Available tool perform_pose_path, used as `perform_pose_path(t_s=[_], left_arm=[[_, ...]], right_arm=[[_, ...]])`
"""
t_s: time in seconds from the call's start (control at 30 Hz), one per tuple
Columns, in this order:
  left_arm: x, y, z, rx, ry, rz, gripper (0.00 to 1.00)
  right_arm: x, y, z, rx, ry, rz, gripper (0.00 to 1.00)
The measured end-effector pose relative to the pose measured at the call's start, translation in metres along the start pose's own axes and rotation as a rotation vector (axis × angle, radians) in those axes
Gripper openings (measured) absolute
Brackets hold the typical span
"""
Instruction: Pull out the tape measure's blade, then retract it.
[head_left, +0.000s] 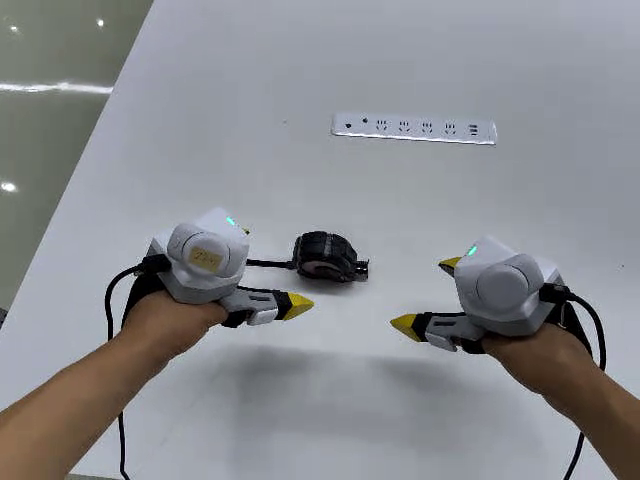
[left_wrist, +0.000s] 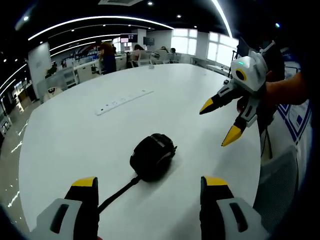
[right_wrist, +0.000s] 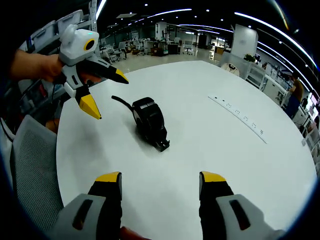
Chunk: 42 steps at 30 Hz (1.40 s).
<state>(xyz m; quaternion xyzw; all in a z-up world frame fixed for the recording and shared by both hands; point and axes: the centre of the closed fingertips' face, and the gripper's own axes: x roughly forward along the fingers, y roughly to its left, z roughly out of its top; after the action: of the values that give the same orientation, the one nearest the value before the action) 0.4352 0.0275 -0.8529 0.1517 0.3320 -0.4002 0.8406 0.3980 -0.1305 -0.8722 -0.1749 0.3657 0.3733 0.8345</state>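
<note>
A black tape measure (head_left: 325, 257) lies on the white table (head_left: 300, 150) between my two grippers, its blade pulled in and its tip pointing right. Its black wrist cord (head_left: 268, 263) trails left. My left gripper (head_left: 272, 268) hovers open just left of the tape measure, touching nothing. To the right of it, my right gripper (head_left: 428, 293) is open and apart from it. In the left gripper view the tape measure (left_wrist: 152, 155) sits ahead of the open gripper (left_wrist: 150, 182). In the right gripper view the tape measure (right_wrist: 150, 122) lies beyond the open gripper (right_wrist: 160, 177).
A white power strip (head_left: 414, 128) lies flat on the table behind the tape measure. The table's left edge runs diagonally, with shiny floor (head_left: 50, 120) beyond it. A mesh chair back (right_wrist: 35, 170) shows at the left. Office desks and people stand far off.
</note>
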Motion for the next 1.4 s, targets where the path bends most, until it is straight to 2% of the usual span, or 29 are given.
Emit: perform_pose_path(t_s=[0.67,0.93,1.07,1.4], left_arm=[[0.024,0.001,0.003,0.106,0.035,-0.055,0.75],[0.029,0.002,0.003,0.12,0.042,-0.069,0.73],[0.038,0.001,0.003,0.148,0.05,-0.094,0.72],[0.051,-0.003,0.014,0.199,0.051,-0.139,0.68]], right_arm=[[0.034,-0.005,0.008,-0.14,0.015,0.075,0.57],[0.042,-0.004,0.01,-0.169,0.016,0.095,0.54],[0.055,-0.004,0.013,-0.21,0.01,0.127,0.51],[0.072,-0.003,0.017,-0.278,0.012,0.171,0.45]])
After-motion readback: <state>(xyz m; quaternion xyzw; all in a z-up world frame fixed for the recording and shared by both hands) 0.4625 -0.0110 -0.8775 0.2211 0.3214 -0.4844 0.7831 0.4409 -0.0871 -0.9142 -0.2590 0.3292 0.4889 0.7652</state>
